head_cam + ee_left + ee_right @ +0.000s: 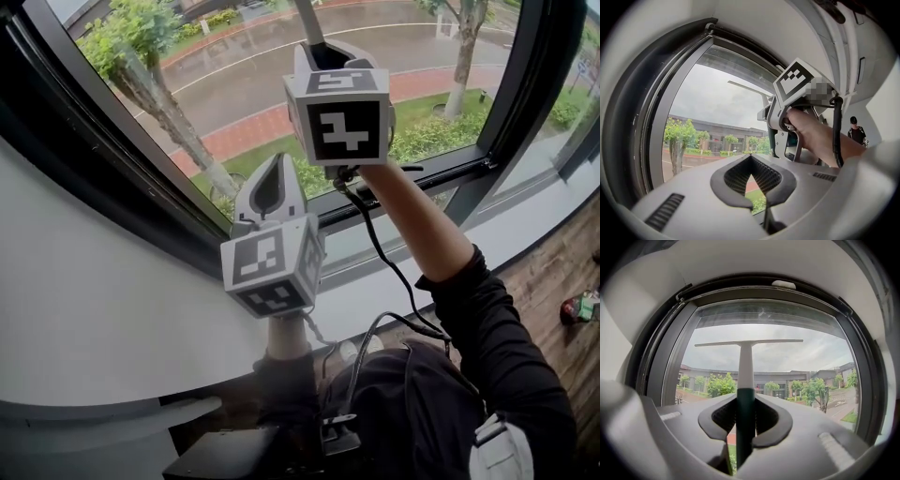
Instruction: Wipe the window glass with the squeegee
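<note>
- Squeegee (746, 371) looks light and stiff; its dark handle end is clamped in the right gripper (745, 420) fingers, blade high at the window glass (801, 357).
- Handle seems the correct hold; the blade edge is probably soft.
- Left gripper (757, 180) fingers are together, empty.

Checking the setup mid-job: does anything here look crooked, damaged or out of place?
Nothing stands out. The right gripper holds the squeegee by its green handle, shaft upright and blade level, high against the window glass. The left gripper is shut with nothing in it.
</note>
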Available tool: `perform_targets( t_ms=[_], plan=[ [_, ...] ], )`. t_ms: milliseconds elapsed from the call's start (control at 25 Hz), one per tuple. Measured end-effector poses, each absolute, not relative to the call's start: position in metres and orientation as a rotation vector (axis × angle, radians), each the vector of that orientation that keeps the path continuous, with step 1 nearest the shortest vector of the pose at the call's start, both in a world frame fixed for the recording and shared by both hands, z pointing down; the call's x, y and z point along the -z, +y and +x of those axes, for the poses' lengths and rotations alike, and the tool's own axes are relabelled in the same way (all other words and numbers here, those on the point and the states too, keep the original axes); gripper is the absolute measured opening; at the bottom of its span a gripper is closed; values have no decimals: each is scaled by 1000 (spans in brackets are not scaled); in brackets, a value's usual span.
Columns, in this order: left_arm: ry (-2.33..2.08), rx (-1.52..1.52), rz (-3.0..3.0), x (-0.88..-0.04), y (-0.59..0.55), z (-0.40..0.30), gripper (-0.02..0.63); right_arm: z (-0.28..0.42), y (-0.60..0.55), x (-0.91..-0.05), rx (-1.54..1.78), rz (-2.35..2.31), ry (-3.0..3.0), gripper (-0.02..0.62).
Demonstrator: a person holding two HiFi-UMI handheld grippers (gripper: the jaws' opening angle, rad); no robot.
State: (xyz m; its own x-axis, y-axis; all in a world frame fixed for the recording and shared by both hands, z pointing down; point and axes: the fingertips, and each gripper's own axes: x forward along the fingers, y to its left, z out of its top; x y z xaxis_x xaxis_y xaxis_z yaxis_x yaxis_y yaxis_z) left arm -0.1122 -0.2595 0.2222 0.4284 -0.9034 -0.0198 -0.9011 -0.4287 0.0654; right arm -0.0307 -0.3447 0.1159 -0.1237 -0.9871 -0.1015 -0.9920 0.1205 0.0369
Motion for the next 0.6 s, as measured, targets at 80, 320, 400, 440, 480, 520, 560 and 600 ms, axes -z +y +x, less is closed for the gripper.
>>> perform_targets(
  t_ms=[80, 320, 400, 440, 480, 520, 560, 600],
  plan=[
    [-1668, 87, 2608, -226, -261, -115, 0, -32, -345, -121, -134, -2048, 2316, 66],
    [-1658, 85, 2578, -244, -264, -113, 0, -31, -347, -139, -97, -2052, 2328, 66],
    [-1656, 80, 2571, -248, -265, -112, 0, -30, -347, -144, -92, -2057, 2333, 66],
    [-1653, 77, 2566, -250, -265, -112, 0, -30, -346, -147, -88, -2059, 2336, 66],
    [-1650, 73, 2560, -253, -264, -113, 0, -30, -346, -150, -83, -2061, 2340, 66],
    [-1648, 68, 2557, -255, -265, -113, 0, -30, -346, -153, -80, -2065, 2342, 66],
    [-1645, 62, 2555, -258, -265, -113, 0, -30, -346, -155, -79, -2069, 2342, 66],
    [-1641, 55, 2553, -261, -265, -113, 0, -30, -346, -158, -77, -2073, 2343, 66]
  ],
)
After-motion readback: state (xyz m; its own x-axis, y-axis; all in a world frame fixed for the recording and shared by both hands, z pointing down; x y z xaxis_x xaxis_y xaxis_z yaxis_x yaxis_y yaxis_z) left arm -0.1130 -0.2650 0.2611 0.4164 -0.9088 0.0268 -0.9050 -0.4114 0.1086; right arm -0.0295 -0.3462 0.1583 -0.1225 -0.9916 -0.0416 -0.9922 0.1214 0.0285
